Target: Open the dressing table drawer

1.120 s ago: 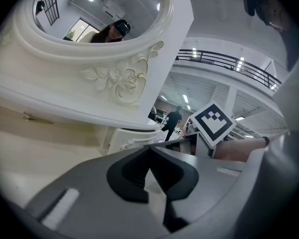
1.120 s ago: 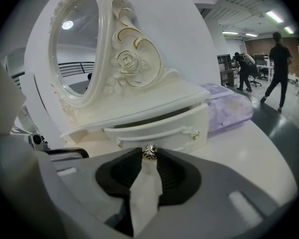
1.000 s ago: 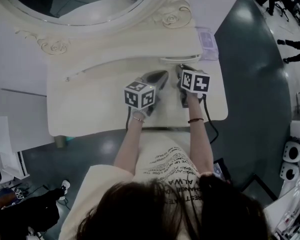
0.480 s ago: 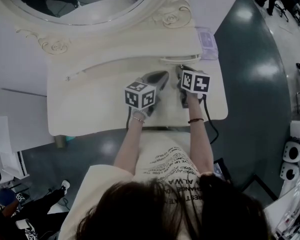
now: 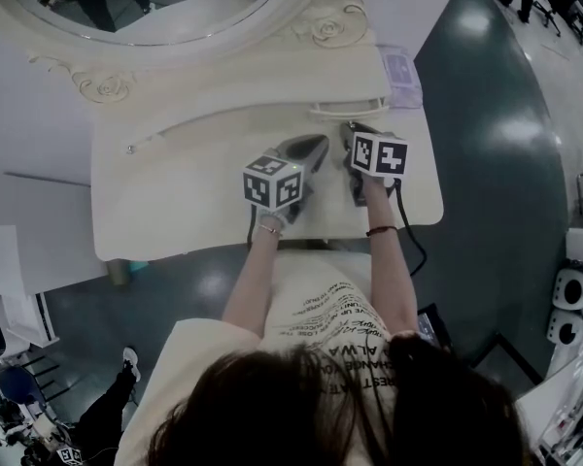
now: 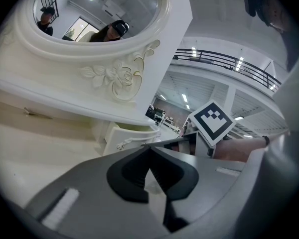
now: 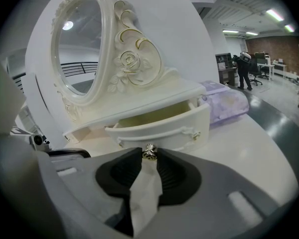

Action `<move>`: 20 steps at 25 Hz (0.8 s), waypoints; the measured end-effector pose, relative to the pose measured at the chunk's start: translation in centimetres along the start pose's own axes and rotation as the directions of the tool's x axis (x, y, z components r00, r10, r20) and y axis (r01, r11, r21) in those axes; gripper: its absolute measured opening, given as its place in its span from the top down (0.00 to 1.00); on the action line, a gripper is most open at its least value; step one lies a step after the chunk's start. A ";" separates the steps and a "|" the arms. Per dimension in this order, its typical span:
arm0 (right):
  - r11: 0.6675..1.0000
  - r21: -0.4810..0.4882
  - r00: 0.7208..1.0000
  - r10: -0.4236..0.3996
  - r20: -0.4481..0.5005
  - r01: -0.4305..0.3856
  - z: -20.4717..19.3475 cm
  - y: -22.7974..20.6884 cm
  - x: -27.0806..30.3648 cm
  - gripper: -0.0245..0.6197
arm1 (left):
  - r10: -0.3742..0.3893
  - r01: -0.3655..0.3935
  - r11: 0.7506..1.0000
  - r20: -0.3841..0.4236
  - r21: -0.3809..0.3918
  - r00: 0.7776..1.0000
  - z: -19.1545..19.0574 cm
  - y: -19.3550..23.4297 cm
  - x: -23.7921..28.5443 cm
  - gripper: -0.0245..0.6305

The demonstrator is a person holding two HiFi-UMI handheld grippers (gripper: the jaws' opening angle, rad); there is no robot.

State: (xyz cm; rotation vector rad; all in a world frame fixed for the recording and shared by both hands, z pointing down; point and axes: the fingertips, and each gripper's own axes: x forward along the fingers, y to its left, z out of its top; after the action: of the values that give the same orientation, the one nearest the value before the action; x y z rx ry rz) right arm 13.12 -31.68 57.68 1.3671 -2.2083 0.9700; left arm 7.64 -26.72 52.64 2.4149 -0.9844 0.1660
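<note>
Right now the right gripper (image 7: 149,156) pinches the knob (image 7: 149,151) of the drawer (image 7: 164,127), which sits partly out, dead ahead under the mirror shelf (image 7: 139,101). Any pull runs back toward the person. The left gripper (image 6: 149,148) is pressed together, empty, and idle alongside.

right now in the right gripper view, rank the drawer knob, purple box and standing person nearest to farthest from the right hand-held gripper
1. drawer knob: centre, right between the jaws.
2. purple box: to the right, just behind the open drawer.
3. standing person: far back right, across the room.
</note>
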 end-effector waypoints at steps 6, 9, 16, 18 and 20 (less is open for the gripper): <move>1.000 -0.001 1.000 0.006 -0.003 -0.006 -0.4 0.0 -0.4 0.81 | 0.007 -0.007 1.000 -0.005 0.003 1.000 -0.4 -0.5 -0.2 0.96; 1.000 0.000 1.000 0.008 -0.004 -0.008 -0.6 0.0 -0.6 0.81 | 0.010 -0.009 1.000 -0.004 0.002 1.000 -0.5 -0.8 -0.3 0.96; 1.000 0.002 1.000 0.012 -0.004 -0.012 -0.9 0.2 -1.0 0.81 | 0.021 -0.021 1.000 0.001 -0.003 1.000 -0.8 -1.2 -0.7 0.96; 1.000 0.003 1.000 0.012 -0.003 -0.012 -1.0 0.2 -1.0 0.81 | 0.023 -0.023 1.000 0.003 -0.005 1.000 -0.9 -1.2 -0.7 0.96; 1.000 0.002 1.000 0.012 -0.002 -0.012 -1.0 0.2 -1.0 0.81 | 0.025 -0.025 1.000 0.004 -0.007 1.000 -1.0 -1.2 -0.8 0.96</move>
State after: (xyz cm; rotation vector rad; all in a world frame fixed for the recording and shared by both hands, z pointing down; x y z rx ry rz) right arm 13.37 -30.26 57.65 1.3548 -2.2167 0.9777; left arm 7.93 -25.04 52.72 2.3984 -1.0152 0.1663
